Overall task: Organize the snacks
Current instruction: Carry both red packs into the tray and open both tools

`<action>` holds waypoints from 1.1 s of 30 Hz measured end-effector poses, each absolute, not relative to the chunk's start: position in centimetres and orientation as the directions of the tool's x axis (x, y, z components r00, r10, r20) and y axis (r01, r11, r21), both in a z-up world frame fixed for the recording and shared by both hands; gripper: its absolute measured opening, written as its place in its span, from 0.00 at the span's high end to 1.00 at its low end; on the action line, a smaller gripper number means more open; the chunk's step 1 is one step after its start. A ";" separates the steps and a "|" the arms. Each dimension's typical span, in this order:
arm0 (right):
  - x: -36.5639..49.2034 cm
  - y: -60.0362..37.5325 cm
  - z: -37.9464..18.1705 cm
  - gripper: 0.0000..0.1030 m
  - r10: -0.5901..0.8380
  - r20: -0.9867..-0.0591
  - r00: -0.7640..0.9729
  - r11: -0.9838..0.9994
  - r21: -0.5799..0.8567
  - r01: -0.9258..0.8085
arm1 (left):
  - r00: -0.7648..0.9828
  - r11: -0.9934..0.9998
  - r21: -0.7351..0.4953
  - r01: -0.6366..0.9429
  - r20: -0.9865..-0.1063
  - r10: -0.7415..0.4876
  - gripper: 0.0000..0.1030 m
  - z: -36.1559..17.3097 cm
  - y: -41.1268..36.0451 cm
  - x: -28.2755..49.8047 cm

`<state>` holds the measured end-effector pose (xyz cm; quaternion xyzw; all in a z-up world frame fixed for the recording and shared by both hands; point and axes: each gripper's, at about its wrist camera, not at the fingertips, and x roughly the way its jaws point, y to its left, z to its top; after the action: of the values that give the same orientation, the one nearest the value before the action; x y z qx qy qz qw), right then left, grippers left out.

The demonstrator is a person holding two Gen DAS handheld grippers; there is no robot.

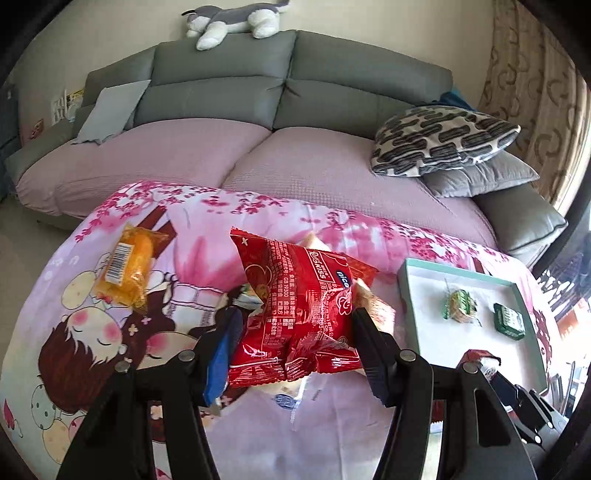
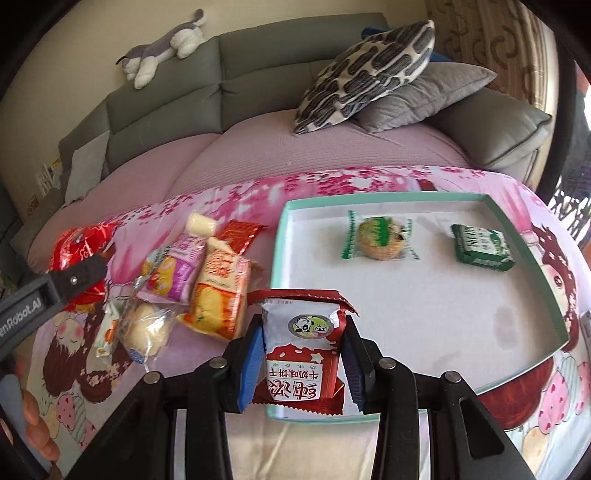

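In the left wrist view my left gripper (image 1: 295,325) is shut on a red foil snack bag (image 1: 295,306), held above the pink tablecloth. In the right wrist view my right gripper (image 2: 303,336) is shut on a red-and-white milk biscuit pack (image 2: 303,350) at the near left corner of the mint-rimmed white tray (image 2: 480,306). The tray holds a round green-wrapped cookie (image 2: 380,238) and a dark green packet (image 2: 482,247). Several loose snacks (image 2: 207,280) lie left of the tray. The left gripper's finger (image 2: 79,280) and its red bag (image 2: 79,243) show at far left.
An orange snack pack (image 1: 127,267) lies on the cloth at left. The tray (image 1: 417,291) sits at right in the left view. Behind the table stands a grey sofa (image 1: 258,155) with a pink cover, patterned cushions (image 1: 443,140) and a plush toy (image 1: 232,22).
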<state>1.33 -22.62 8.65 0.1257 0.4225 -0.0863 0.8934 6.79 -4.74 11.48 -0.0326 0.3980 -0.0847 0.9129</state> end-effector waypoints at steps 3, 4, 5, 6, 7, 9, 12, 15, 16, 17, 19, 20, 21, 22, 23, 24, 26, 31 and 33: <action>0.7 -25.6 8.9 0.59 -0.089 -0.777 0.623 0.930 0.159 0.331 | 0.655 0.974 -0.121 0.193 -0.722 -0.220 0.39 11.4 -7.3 6.3; 0.4 -26.6 8.9 0.59 -0.107 -0.776 0.622 0.922 0.156 0.353 | 0.651 0.969 -0.119 0.215 -0.723 -0.233 0.39 11.4 -8.1 6.1; 0.1 -27.5 9.0 0.59 -0.123 -0.775 0.620 0.913 0.157 0.376 | 0.645 0.964 -0.115 0.238 -0.724 -0.246 0.39 11.3 -8.9 5.9; -0.2 -28.5 9.2 0.59 -0.138 -0.774 0.618 0.903 0.158 0.399 | 0.639 0.960 -0.111 0.257 -0.726 -0.255 0.39 11.2 -9.6 5.8; -0.5 -29.4 9.2 0.59 -0.153 -0.774 0.615 0.894 0.158 0.420 | 0.632 0.955 -0.105 0.277 -0.728 -0.264 0.39 11.1 -10.4 5.6; -1.2 -31.1 9.3 0.59 -0.183 -0.774 0.606 0.874 0.154 0.461 | 0.616 0.944 -0.098 0.314 -0.736 -0.281 0.39 10.7 -11.9 5.3; -2.3 -33.6 9.5 0.59 -0.237 -0.774 0.587 0.841 0.139 0.523 | 0.591 0.925 -0.103 0.365 -0.742 -0.316 0.39 10.4 -14.0 4.8; -3.5 -35.9 9.9 0.59 -0.291 -0.771 0.566 0.806 0.120 0.579 | 0.576 0.907 -0.107 0.407 -0.741 -0.346 0.39 10.2 -15.9 4.3; -3.8 -36.6 10.0 0.59 -0.304 -0.770 0.561 0.796 0.118 0.594 | 0.572 0.902 -0.105 0.420 -0.740 -0.352 0.39 10.1 -16.5 4.2; -4.1 -37.2 10.1 0.59 -0.313 -0.769 0.557 0.787 0.118 0.606 | 0.569 0.897 -0.102 0.430 -0.741 -0.357 0.39 10.0 -17.0 4.0; -4.5 -38.1 10.1 0.59 -0.326 -0.765 0.555 0.775 0.120 0.621 | 0.560 0.889 -0.100 0.447 -0.743 -0.366 0.39 9.7 -18.0 3.7; -4.6 -38.4 10.1 0.59 -0.330 -0.764 0.555 0.773 0.118 0.623 | 0.555 0.885 -0.101 0.455 -0.745 -0.370 0.39 9.5 -18.4 3.6; -4.6 -38.6 10.1 0.59 -0.334 -0.762 0.555 0.774 0.115 0.623 | 0.549 0.882 -0.100 0.461 -0.749 -0.371 0.39 9.2 -18.8 3.6; -4.5 -38.8 10.0 0.59 -0.333 -0.761 0.557 0.776 0.113 0.620 | 0.547 0.880 -0.095 0.465 -0.751 -0.370 0.39 9.0 -19.2 3.5; -4.4 -38.9 9.8 0.59 -0.330 -0.763 0.556 0.778 0.114 0.618 | 0.549 0.879 -0.088 0.468 -0.751 -0.367 0.39 8.8 -19.5 3.5; -4.3 -39.1 9.6 0.59 -0.325 -0.767 0.554 0.777 0.117 0.619 | 0.552 0.879 -0.079 0.470 -0.751 -0.362 0.39 8.6 -19.8 3.6; -4.0 -39.3 9.0 0.59 -0.316 -0.776 0.545 0.775 0.120 0.620 | 0.548 0.876 -0.065 0.479 -0.757 -0.356 0.39 8.0 -20.4 3.6; -3.1 -39.6 6.6 0.59 -0.284 -0.813 0.509 0.779 0.114 0.616 | 0.525 0.874 -0.052 0.484 -0.781 -0.338 0.39 6.2 -21.4 4.0; -2.8 -39.6 6.0 0.59 -0.277 -0.820 0.500 0.783 0.109 0.613 | 0.516 0.874 -0.046 0.485 -0.791 -0.328 0.39 5.5 -21.7 4.1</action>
<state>-2.78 -39.60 6.04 0.1974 0.4246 -0.2638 0.8433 4.12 -21.68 5.50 0.0903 0.4324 -0.2347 0.8659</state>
